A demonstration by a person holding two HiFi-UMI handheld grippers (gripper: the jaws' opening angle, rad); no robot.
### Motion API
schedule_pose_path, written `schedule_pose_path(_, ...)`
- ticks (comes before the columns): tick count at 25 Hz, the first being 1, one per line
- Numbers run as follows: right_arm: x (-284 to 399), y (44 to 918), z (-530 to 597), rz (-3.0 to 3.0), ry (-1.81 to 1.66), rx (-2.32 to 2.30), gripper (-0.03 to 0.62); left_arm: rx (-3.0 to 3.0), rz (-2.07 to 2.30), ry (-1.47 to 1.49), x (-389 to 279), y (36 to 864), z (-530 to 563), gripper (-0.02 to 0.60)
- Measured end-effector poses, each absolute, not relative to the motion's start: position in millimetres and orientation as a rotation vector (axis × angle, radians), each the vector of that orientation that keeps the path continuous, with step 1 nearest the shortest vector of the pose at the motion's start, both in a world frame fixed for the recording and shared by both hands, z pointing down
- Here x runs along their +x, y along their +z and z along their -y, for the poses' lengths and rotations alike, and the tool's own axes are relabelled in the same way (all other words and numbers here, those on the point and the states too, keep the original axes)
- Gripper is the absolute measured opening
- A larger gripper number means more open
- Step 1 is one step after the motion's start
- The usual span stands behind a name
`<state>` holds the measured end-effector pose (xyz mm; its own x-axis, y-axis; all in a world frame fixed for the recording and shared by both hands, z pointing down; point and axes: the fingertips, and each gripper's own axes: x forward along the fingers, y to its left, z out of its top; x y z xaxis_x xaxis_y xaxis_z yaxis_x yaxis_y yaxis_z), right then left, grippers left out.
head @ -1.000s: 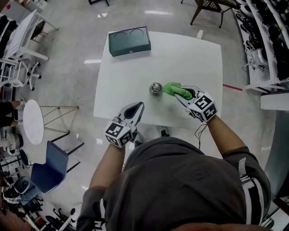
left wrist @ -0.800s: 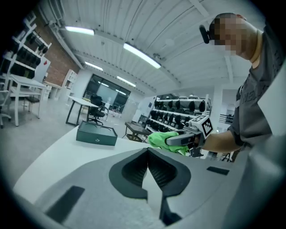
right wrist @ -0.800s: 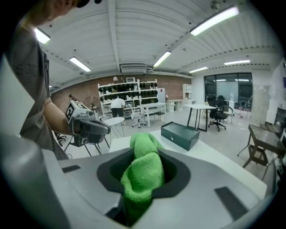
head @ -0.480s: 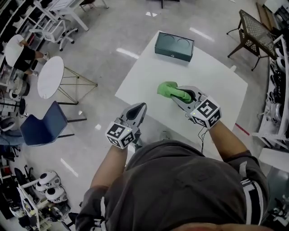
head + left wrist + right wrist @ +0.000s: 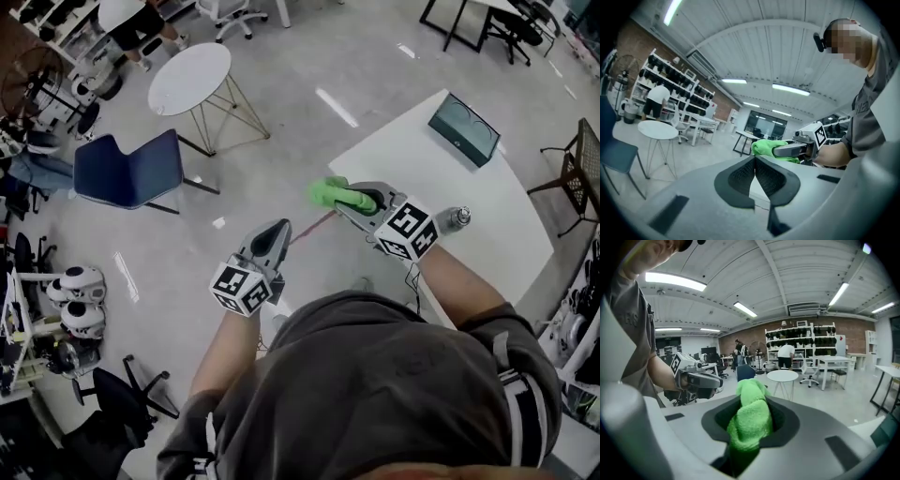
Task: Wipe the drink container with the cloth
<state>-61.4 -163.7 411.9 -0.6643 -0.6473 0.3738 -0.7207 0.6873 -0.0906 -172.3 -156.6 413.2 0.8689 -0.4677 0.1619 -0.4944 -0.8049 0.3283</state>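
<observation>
The right tool (image 5: 349, 199) is clamped on the green cloth (image 5: 326, 191), which bunches between its jaws and pokes past the tips, out beyond the edge of the white tabletop (image 5: 412, 150). The left tool (image 5: 277, 232) has its jaws pressed together on nothing. The drink container (image 5: 458, 217) stands on the tabletop beside the right tool's marker cube, apart from the cloth
</observation>
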Motion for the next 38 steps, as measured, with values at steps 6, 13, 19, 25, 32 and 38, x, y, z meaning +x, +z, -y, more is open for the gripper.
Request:
schedule_pose_path(6,-188,437,177,2.622,0.413,0.916,0.083,2.577,0.894,0.1,-314,427,150,0.005)
schedule_pose_path(13,-267,456,185,2.61,0.449,0.782,0.083,2.506,1.041,0.109,-408,436,133,0.005)
schedule_pose_path(19,-291,456,188,2.61,0.406,0.671,0.081,2.461,1.14,0.011,-421,428,127,0.005)
schedule_pose_path(25,-297,454,185,2.624,0.383,0.645,0.081,2.466,1.167,-0.004,-420,428,119,0.005)
schedule_pose_path(32,-298,453,178,2.624,0.356,0.65,0.08,2.471,1.179,-0.016,-423,427,113,0.005)
schedule_pose_path(38,-295,454,174,2.619,0.354,0.656,0.078,2.47,1.181,-0.018,-424,427,111,0.005)
